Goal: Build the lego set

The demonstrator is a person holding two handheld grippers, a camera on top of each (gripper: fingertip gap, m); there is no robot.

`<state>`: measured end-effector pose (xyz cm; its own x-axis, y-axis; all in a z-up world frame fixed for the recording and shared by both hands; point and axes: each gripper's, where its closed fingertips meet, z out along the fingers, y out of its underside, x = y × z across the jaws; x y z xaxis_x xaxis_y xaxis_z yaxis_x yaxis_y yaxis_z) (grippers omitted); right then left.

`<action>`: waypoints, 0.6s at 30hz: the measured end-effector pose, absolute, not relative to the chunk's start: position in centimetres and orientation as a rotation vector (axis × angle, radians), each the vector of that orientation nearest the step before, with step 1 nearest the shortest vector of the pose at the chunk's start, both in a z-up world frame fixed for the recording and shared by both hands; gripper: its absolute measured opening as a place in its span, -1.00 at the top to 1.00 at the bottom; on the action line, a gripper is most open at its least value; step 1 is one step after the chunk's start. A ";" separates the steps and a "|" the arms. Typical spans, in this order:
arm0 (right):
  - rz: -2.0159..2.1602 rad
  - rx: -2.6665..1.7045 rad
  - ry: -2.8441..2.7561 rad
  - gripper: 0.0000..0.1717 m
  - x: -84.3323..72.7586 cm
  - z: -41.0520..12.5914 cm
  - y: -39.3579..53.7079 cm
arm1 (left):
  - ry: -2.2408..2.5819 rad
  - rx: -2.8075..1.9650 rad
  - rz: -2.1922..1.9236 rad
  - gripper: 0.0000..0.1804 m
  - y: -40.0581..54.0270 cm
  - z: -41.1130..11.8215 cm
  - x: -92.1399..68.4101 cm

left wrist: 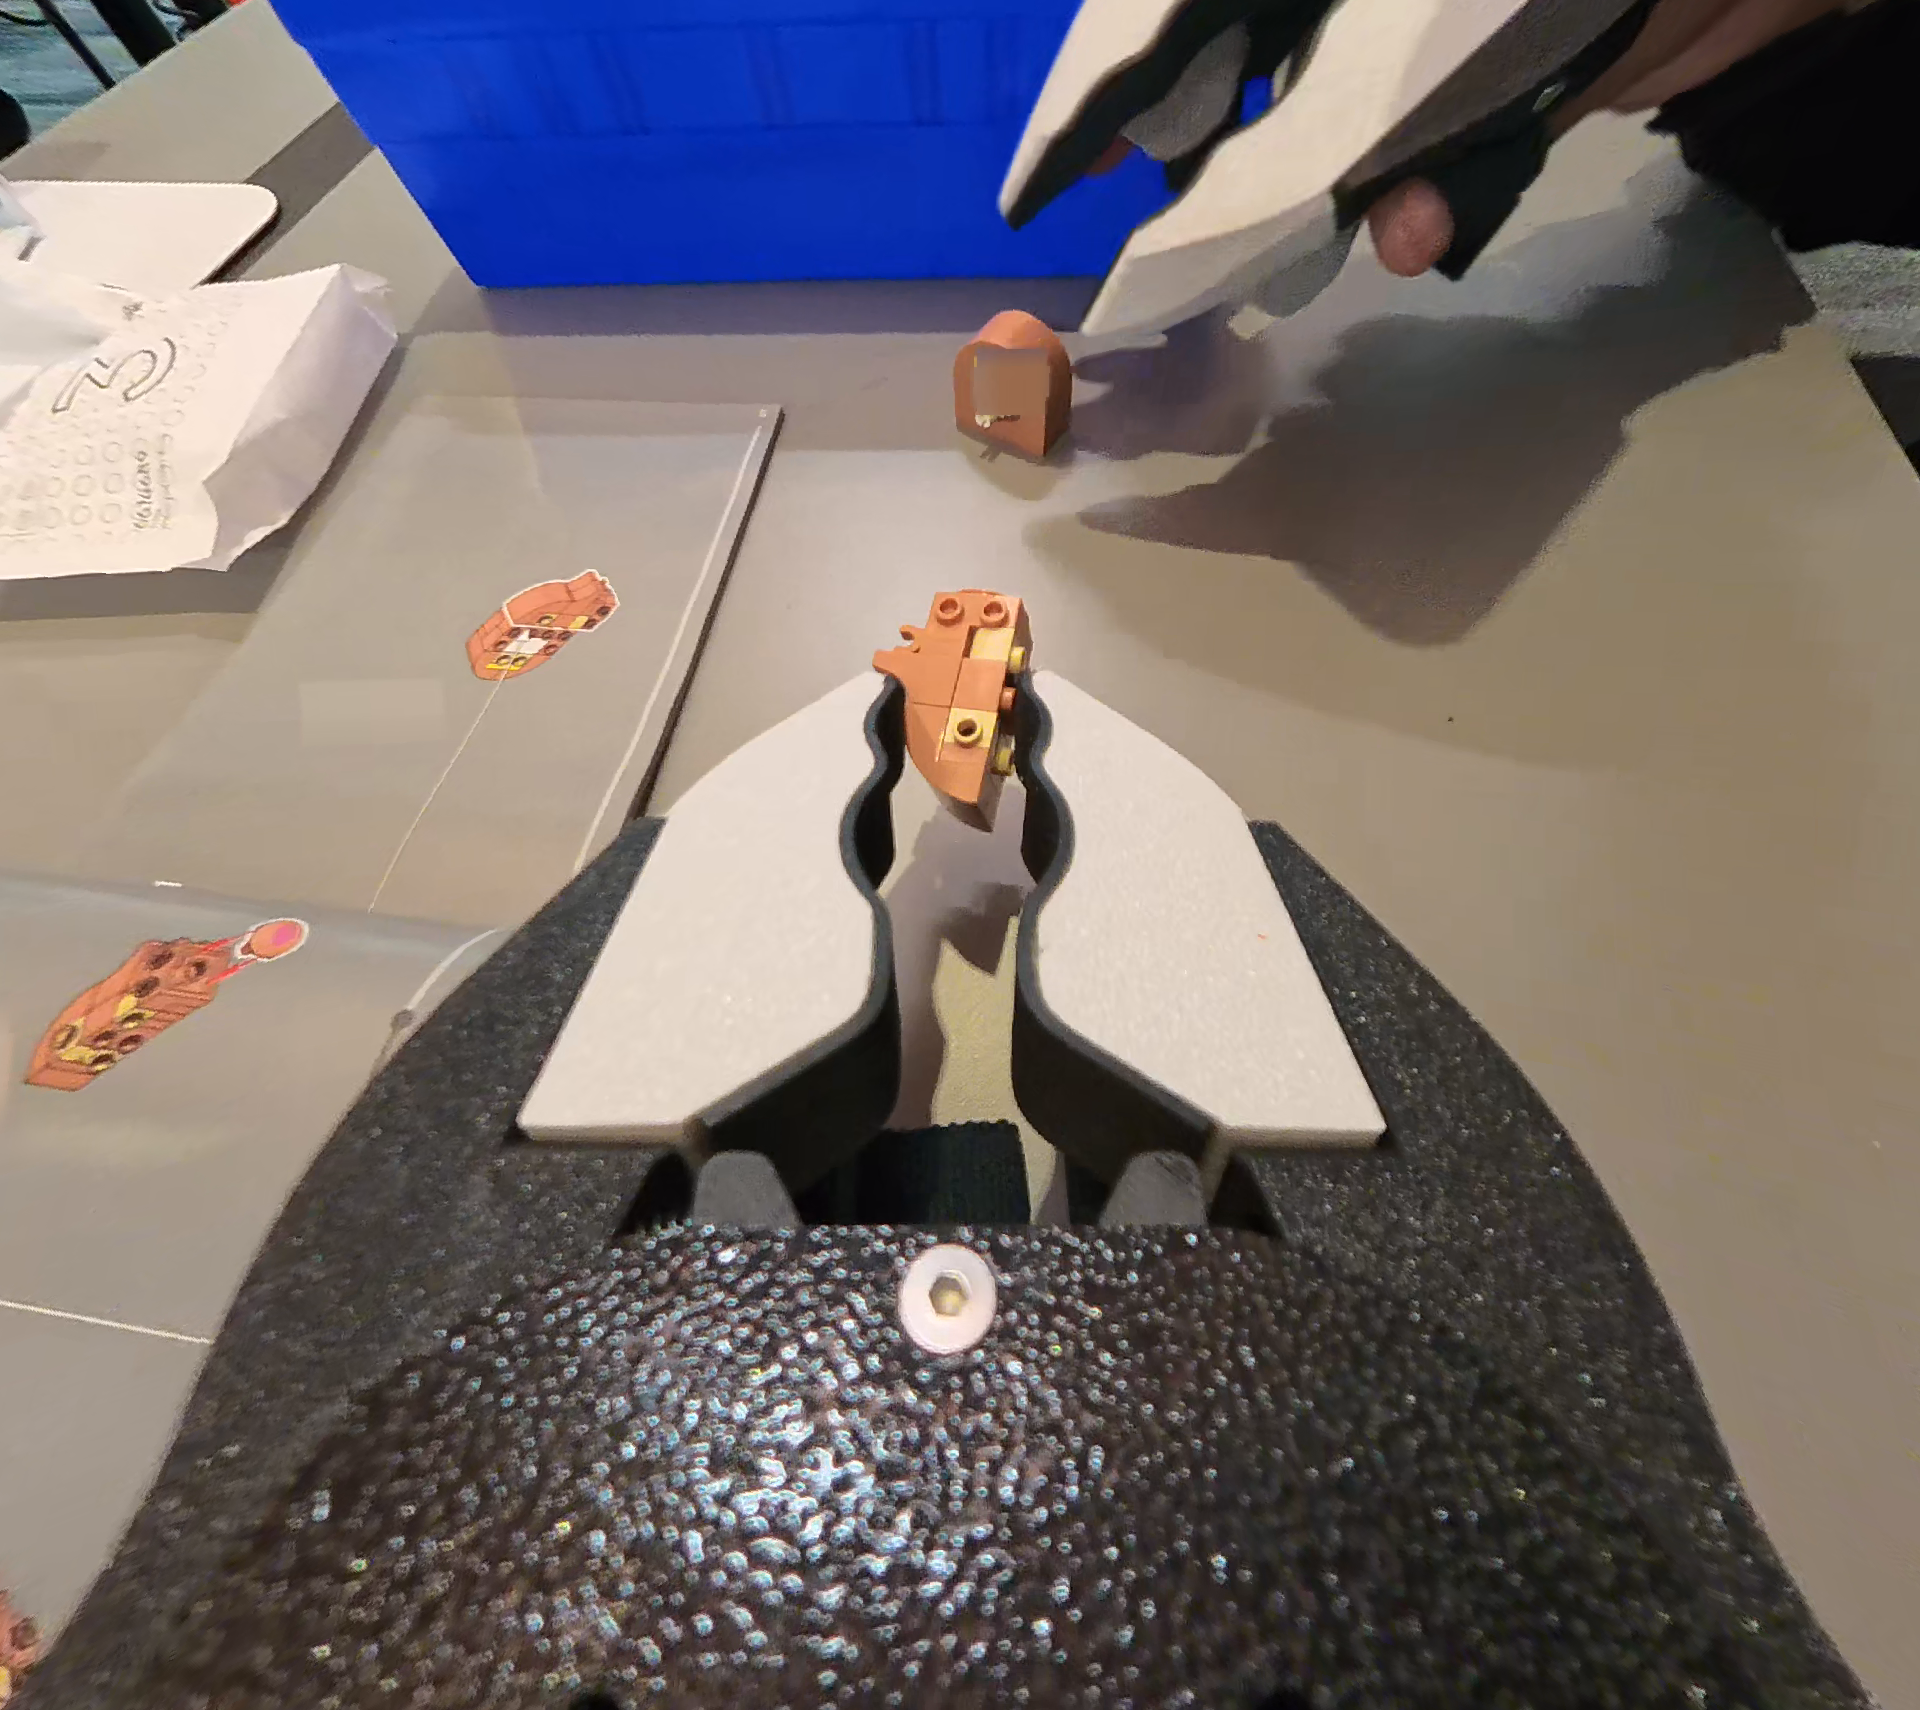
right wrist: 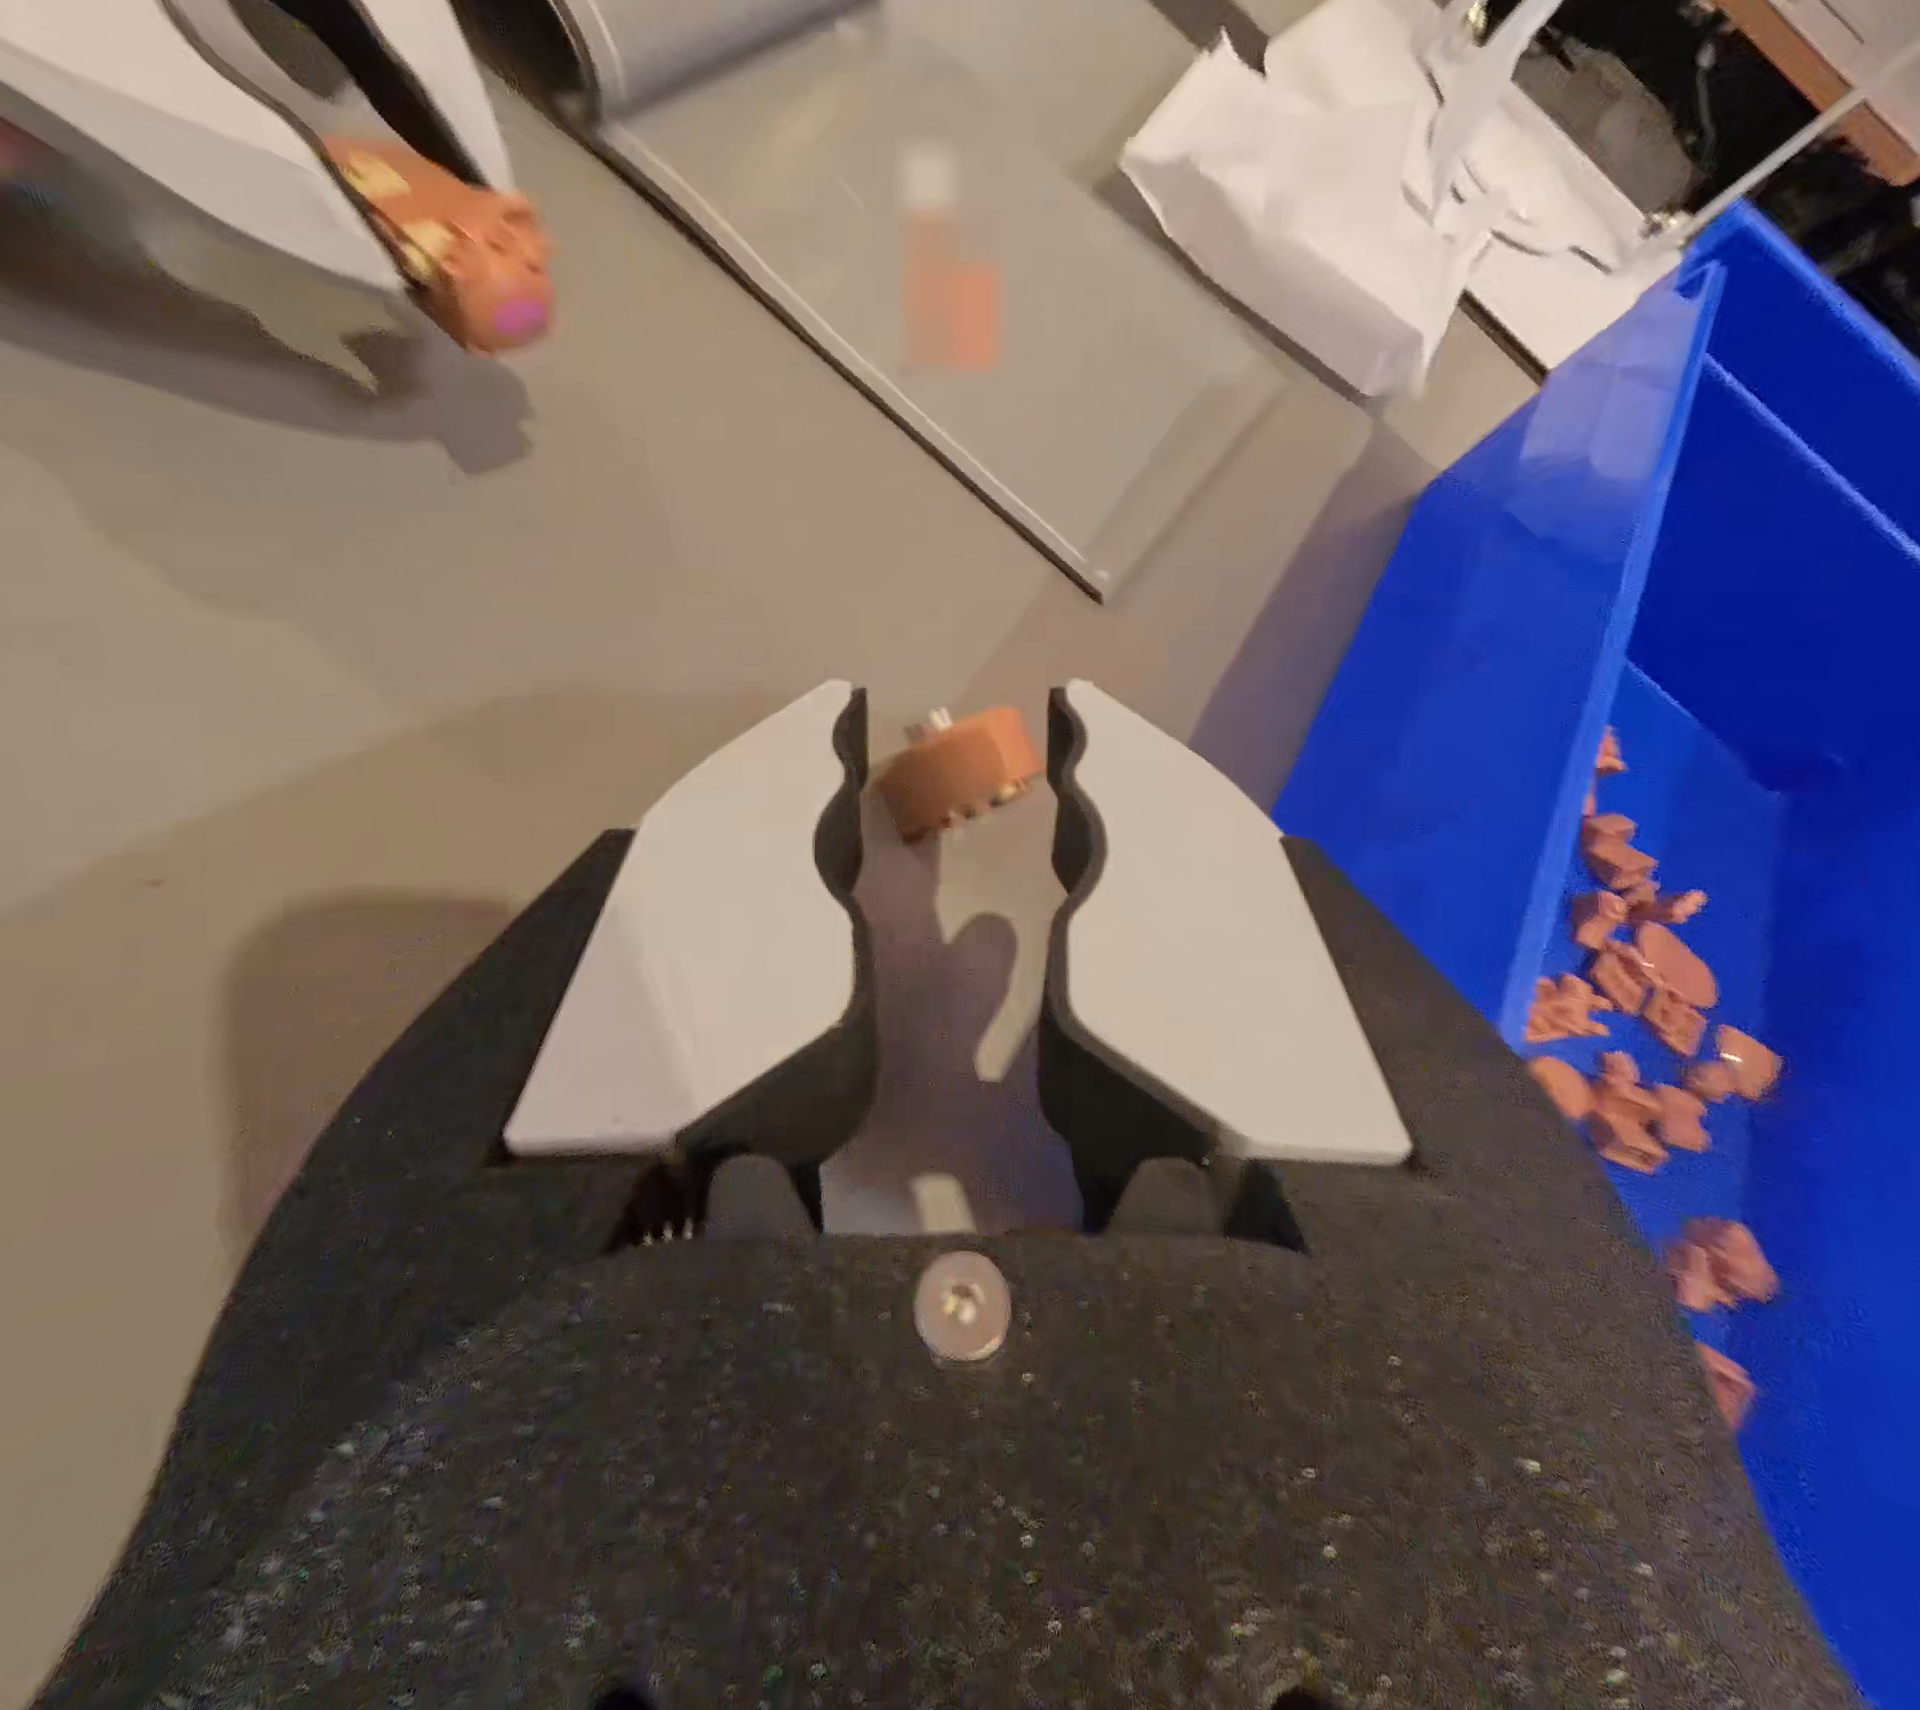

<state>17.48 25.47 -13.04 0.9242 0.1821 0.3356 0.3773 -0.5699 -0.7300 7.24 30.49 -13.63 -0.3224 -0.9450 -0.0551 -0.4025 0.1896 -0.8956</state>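
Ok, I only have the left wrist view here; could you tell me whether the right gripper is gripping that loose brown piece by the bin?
Observer: No. The brown piece lies between the right gripper's open fingers, with a gap on its left side.
Operator: Thanks. Is anything inside the blue bin?
Observer: Yes, a heap of small brown bricks lies in one compartment of the blue bin.
Operator: And the far end of my assembly?
Observer: The brick assembly in the left gripper ends in a pink round part.
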 end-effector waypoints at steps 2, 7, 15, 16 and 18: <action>-0.366 -2.216 -0.454 0.61 17.9 -13.3 25.6 | 1.842 -1.263 -1.085 0.78 30.4 -13.7 7.2; -0.652 -2.149 -0.892 0.63 18.1 -12.0 25.3 | 1.847 -1.264 -1.077 0.78 30.5 -13.6 7.0; -0.782 -1.896 -1.927 0.61 18.7 -12.2 24.4 | 1.850 -1.254 -1.065 0.78 30.8 -13.1 6.6; -0.758 -1.910 -1.980 0.61 18.6 -12.4 24.4 | 1.850 -1.253 -1.062 0.78 30.9 -13.1 6.6; -0.694 -1.882 -2.077 0.61 18.0 -12.8 24.4 | 1.849 -1.256 -1.050 0.78 31.1 -13.0 6.5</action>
